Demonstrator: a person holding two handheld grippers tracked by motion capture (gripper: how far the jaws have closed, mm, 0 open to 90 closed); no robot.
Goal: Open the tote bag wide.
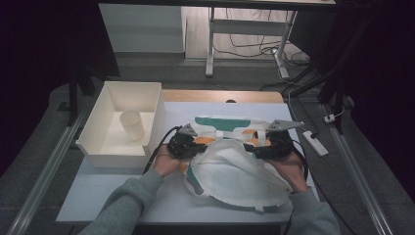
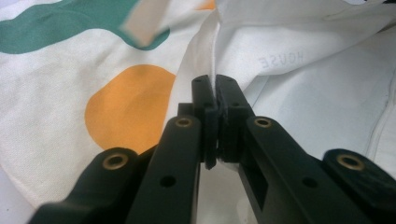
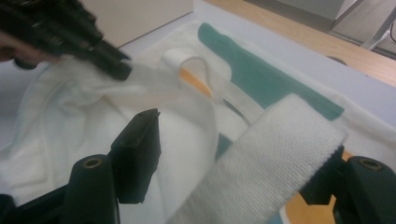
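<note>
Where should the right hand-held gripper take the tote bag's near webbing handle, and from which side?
Grip the webbing handle across its flat width, near where it joins the tote bag, coming from the person's side. In the right gripper view the strap lies diagonally between the open jaws of the right hand-held gripper, flat face up, so pads probably meet its faces. The left hand-held gripper pinches the bag's edge.

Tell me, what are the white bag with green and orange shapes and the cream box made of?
The white bag with green and orange patches looks like matte woven cotton canvas: it wrinkles softly, and its ribbed white strap shows coarse threads. The cream open-topped box seems smooth, stiff plastic with straight walls, though coated card is possible.
</note>
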